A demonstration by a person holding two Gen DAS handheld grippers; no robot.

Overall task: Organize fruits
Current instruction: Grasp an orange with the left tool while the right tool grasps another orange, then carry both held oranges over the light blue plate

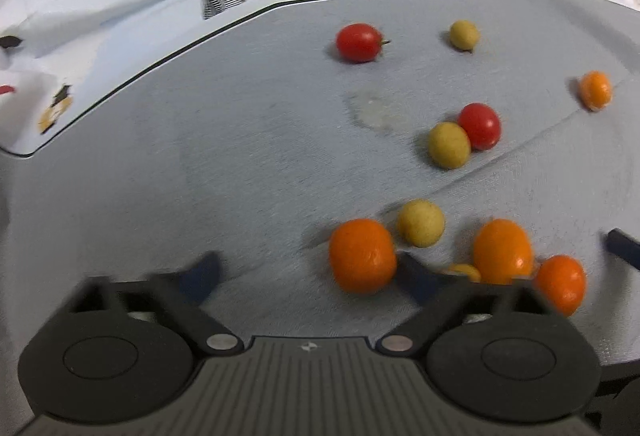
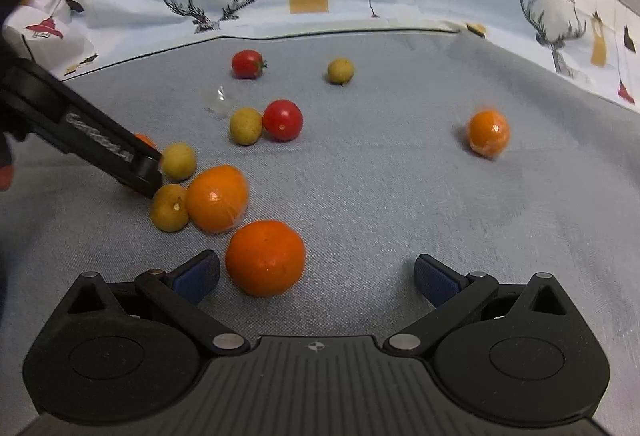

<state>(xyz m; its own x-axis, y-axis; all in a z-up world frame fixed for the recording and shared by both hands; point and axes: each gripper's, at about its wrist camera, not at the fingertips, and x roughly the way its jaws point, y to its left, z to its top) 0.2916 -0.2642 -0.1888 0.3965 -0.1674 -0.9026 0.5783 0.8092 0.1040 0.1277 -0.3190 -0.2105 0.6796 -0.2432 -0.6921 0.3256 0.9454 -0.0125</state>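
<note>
- The right gripper (image 2: 316, 278) hangs low over the grey woven cloth (image 2: 400, 196), jaws spread wide and empty; a smooth orange (image 2: 265, 257) lies just beside its left finger, probably the next pick.
- The left gripper (image 1: 308, 272), jaws also apart and empty, noses into a cluster of oranges (image 1: 362, 255) and matte yellow-green fruits (image 1: 421, 222), seemingly gathering like with like.
- Farther off lie glossy cherry tomatoes (image 2: 282, 119) and a lone orange (image 2: 489, 132), well apart.
</note>
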